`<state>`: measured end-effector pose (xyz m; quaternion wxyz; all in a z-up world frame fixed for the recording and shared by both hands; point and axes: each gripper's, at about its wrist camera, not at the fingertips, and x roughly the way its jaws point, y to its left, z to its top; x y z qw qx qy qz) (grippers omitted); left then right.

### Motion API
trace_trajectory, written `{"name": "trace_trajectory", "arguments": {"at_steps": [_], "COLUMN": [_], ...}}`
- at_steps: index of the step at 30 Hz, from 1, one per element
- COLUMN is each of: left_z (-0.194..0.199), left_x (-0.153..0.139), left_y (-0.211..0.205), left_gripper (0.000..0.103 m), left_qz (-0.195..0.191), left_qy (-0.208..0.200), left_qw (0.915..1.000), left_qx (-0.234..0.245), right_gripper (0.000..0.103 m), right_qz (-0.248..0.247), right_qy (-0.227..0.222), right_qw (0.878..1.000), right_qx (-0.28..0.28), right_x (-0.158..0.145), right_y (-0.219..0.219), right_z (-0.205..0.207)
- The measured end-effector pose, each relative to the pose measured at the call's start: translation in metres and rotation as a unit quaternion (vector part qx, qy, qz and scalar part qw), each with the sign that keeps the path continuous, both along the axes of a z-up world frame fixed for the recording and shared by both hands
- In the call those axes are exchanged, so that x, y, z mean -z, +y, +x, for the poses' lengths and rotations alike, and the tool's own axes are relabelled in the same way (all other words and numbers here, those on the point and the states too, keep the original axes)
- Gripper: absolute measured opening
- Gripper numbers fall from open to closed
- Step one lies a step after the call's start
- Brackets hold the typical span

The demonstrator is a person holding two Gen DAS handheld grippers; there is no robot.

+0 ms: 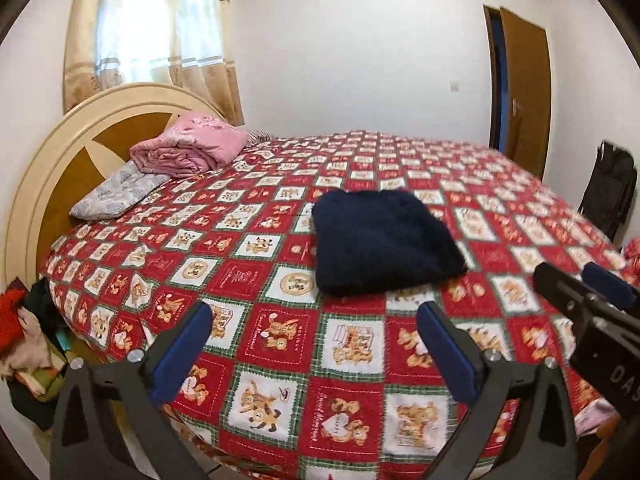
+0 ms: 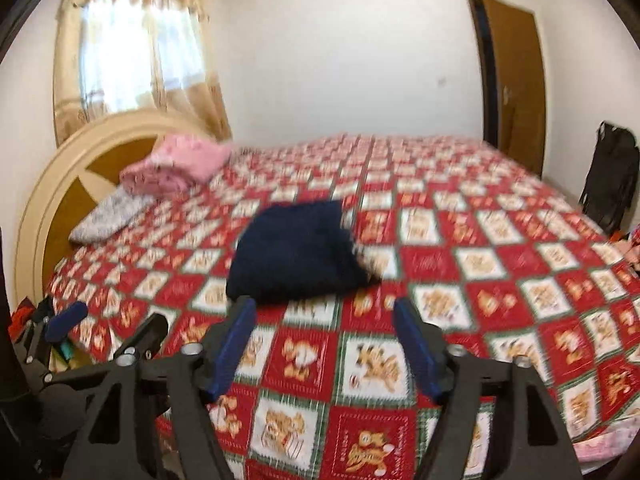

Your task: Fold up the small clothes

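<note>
A dark navy garment (image 1: 382,240) lies folded into a compact rectangle on the red teddy-bear bedspread (image 1: 280,336). It also shows in the right wrist view (image 2: 298,254). My left gripper (image 1: 314,320) is open and empty, held above the bed just short of the garment's near edge. My right gripper (image 2: 324,316) is open and empty, also just short of the garment. The right gripper also shows at the right edge of the left wrist view (image 1: 576,280), and the left gripper at the lower left of the right wrist view (image 2: 112,320).
A folded pink blanket (image 1: 188,146) and a grey pillow (image 1: 116,194) lie by the round headboard (image 1: 44,168). Piled clothes (image 1: 24,344) sit on the floor at the left. A dark bag (image 1: 610,184) and a brown door (image 1: 522,92) are at the right.
</note>
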<state>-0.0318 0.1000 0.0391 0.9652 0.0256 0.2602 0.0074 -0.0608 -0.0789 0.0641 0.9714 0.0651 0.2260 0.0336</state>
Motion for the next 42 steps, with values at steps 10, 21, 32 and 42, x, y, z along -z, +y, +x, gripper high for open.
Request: {"name": "trace_trajectory", "arguments": {"at_steps": [10, 21, 32, 42], "left_z": [-0.04, -0.058, -0.062, -0.061], "left_x": [-0.037, -0.045, -0.048, -0.045], "left_y": [0.006, 0.003, 0.0, -0.001], "left_gripper": [0.103, 0.103, 0.103, 0.103], "left_qz": [-0.016, -0.003, -0.002, -0.003], "left_qy": [-0.093, -0.113, -0.112, -0.109], "left_qw": [0.9951, 0.9935, 0.9935, 0.9939], "left_qx": [-0.028, -0.017, -0.017, -0.016], "right_gripper": [0.079, 0.081, 0.081, 0.081], "right_qz": [-0.004, -0.015, -0.002, 0.001], "right_qy": [-0.138, -0.152, -0.132, -0.128], "right_qw": [0.99, 0.987, 0.99, 0.991], "right_qx": [0.035, 0.045, 0.043, 0.039], "right_x": [-0.034, -0.04, -0.034, -0.031], "right_y": [0.0, 0.002, -0.002, -0.006], "right_z": [-0.056, -0.073, -0.066, -0.066]}}
